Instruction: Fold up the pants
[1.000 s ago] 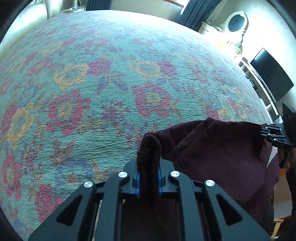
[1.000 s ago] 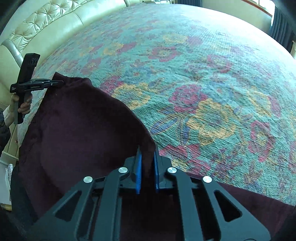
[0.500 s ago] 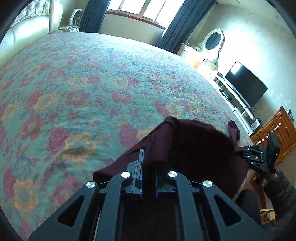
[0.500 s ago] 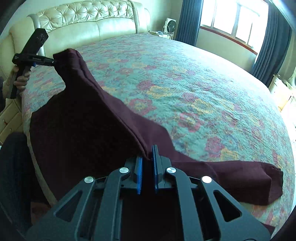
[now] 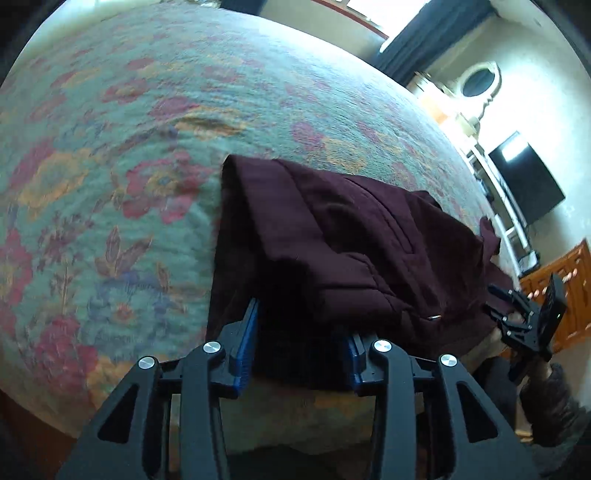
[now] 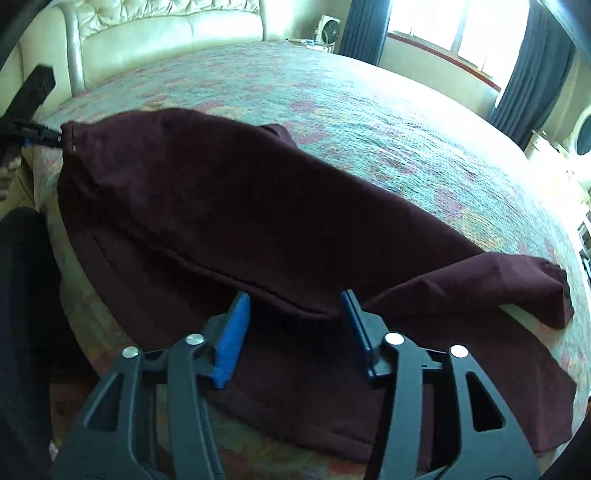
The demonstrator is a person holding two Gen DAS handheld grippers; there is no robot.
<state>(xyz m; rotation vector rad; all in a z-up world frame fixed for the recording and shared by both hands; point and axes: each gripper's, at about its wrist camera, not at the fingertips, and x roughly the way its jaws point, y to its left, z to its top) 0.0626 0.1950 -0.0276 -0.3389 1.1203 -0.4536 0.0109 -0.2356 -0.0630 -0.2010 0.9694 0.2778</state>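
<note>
Dark maroon pants [image 5: 351,243] lie on the near edge of the bed, folded lengthwise, one leg over the other [image 6: 221,206]. My left gripper [image 5: 301,339] is open, its blue pads on either side of the waist end, holding nothing. My right gripper [image 6: 295,325] is open over the pants' middle, near the fold seam. The leg ends [image 6: 535,288] lie to the right. In the right wrist view the left gripper [image 6: 40,134] shows at the far left, by the waistband corner. In the left wrist view the right gripper [image 5: 513,314] shows at the right.
The floral green bedspread [image 5: 147,147] covers a large bed. A cream tufted headboard [image 6: 147,33] stands at the back left. A TV [image 5: 524,181], a wooden dresser [image 5: 565,288] and a round mirror [image 5: 480,81] are to the right. Windows with dark curtains [image 6: 524,74] are behind.
Both grippers have lowered the pants onto the bed and opened, letting go of the cloth. The upper leg now lies flat over the lower one.
</note>
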